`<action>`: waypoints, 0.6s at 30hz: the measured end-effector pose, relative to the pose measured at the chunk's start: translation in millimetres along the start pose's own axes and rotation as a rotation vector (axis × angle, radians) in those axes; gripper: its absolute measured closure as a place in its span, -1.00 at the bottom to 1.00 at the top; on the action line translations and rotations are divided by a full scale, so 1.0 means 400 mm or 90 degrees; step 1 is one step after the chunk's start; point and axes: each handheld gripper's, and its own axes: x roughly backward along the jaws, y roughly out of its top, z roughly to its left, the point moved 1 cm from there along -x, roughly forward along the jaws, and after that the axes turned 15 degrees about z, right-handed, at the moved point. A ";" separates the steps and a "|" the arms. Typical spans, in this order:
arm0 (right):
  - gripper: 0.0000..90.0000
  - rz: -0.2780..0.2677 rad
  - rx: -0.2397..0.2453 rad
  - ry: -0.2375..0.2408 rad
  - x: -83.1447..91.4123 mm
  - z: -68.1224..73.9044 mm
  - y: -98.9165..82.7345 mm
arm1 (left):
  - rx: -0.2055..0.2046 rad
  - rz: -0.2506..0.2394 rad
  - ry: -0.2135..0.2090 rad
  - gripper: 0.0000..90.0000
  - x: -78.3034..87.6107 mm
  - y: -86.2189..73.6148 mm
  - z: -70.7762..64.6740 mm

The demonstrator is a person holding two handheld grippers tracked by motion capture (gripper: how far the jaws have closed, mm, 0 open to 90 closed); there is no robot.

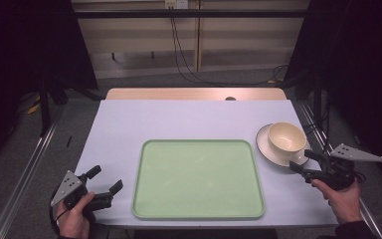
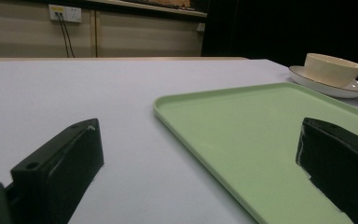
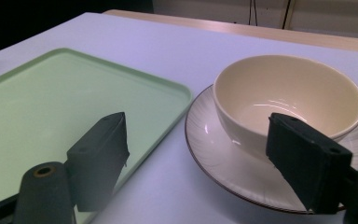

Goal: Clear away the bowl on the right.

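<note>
Pale table (image 1: 119, 124), bare green tray (image 1: 198, 209), bowl (image 1: 287, 137) near right tool (image 1: 308, 165).

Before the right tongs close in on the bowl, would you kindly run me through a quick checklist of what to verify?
1. Right tongs open, nothing between the jaws: ok.
2. Right tongs aimed at the bowl: ok; one jaw is in front of its near wall, contact cannot be told.
3. Bowl upright and empty on its saucer: ok.
4. Green tray bare, with room for the bowl: ok.
5. Left tongs open and apart from the bowl, by the tray's left edge: ok.
6. Saucer fully on the table: ok, though near its right edge.
</note>
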 end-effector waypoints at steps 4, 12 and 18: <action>-0.53 0.006 -0.004 -0.025 -0.007 -0.031 0.016 | 0.000 -0.002 -0.003 -0.98 0.000 0.000 0.001; -0.52 0.023 -0.018 -0.043 -0.010 -0.080 0.040 | -0.002 0.001 -0.004 -0.98 0.000 0.000 0.001; -0.53 0.040 -0.030 -0.059 -0.012 -0.121 0.051 | -0.002 0.002 0.000 -0.98 0.000 0.000 0.001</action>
